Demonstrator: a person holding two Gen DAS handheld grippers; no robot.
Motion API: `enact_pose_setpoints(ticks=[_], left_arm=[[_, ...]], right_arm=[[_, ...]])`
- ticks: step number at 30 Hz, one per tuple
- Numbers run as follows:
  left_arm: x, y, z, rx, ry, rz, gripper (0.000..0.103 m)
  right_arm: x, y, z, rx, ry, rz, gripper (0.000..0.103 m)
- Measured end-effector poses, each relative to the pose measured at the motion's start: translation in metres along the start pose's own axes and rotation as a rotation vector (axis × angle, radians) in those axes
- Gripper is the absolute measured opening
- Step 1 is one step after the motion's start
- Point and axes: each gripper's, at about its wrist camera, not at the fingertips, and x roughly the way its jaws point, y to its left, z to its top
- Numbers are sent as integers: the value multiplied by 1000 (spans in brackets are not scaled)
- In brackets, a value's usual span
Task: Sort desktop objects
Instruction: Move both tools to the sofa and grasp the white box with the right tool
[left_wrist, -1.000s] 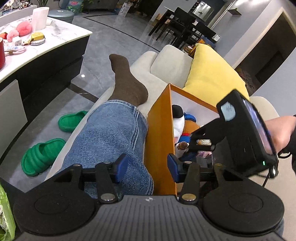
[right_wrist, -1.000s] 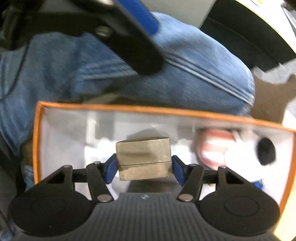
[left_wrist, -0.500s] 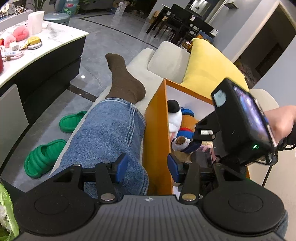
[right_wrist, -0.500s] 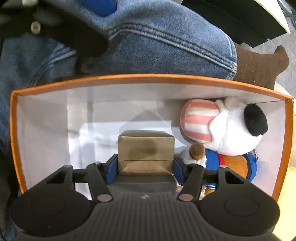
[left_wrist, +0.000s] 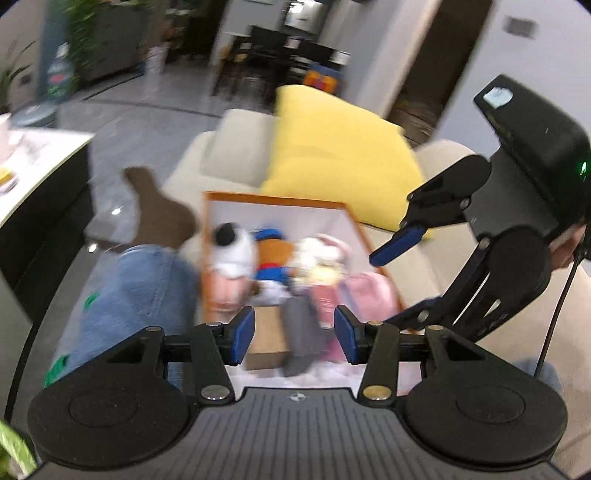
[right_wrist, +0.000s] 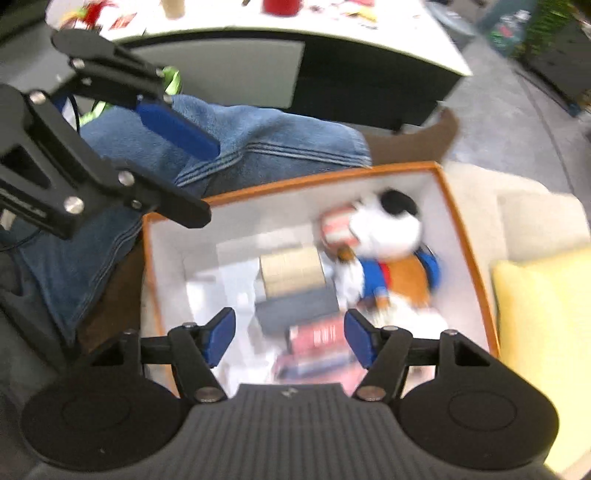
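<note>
Released since half a second ago: tan cardboard box (right_wrist: 291, 271), then clamped between the right gripper's pads, now lying loose on the white floor of the orange-rimmed box (right_wrist: 476, 266), roughly mid-floor, toward the rim beside the leg. Right gripper (right_wrist: 288, 341) lifted above the open top, jaws spread wide, nothing between them. Dark grey block (right_wrist: 295, 312) touching the tan box on its near side; red-and-white packet (right_wrist: 319, 334) just beyond that, closer to the camera. Plush dog (right_wrist: 384, 225) with black nose and striped hat against the far wall, blue-and-orange plush (right_wrist: 402, 275) beside it. Both views motion-blurred.

Left gripper (left_wrist: 294, 334) hovering over the near rim, jaws open, empty. Pink plush (left_wrist: 364, 291) at the right wall in that view. Denim leg (right_wrist: 229, 147) and brown sock (left_wrist: 159, 210) along the container's left side, yellow cushion (left_wrist: 332, 158) behind its far rim, all on a beige sofa (left_wrist: 229, 147).
</note>
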Motion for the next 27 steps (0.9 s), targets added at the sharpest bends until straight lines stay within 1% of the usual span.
enact_pose_setpoints(ticks=[3,5,6,8,11,13,17,18,19,22,24,26,27], left_arm=[[8,-38,1,110,23,-38,54],[15,-66,0,201,35,-57,54],[19,-79,-1,245,43,-70,54],[29,-100,-4,309,68,-87,54],[45,-126,-9,388,99,-87,54],[52,-136,-14,413,119,-79,54],[64,-144,-18,429,159,-63,54],[65,-146,-20,442,167,-58,54],[68,-148,-20,456,172,-46,54],[75,-154,-21,505,189,-25,54],[82,-158,-22,538,200,-20,54],[90,-163,-23,563,211,-17,54],[94,-165,-23,570,218,-18,54]], right_arm=[[-25,0,-41,82,-12,-24,66],[-38,6,-69,137,11,-38,65],[-37,7,-84,162,28,-43,65],[-28,9,-116,222,66,-37,64],[2,11,-158,308,144,-20,64],[22,15,-178,347,197,-2,64],[71,18,-194,346,285,14,65],[80,18,-195,337,297,21,69],[86,17,-195,331,297,20,73],[101,13,-193,328,305,18,76],[109,15,-195,292,324,-4,73],[109,12,-200,295,308,-4,66],[107,9,-203,294,295,-20,64]])
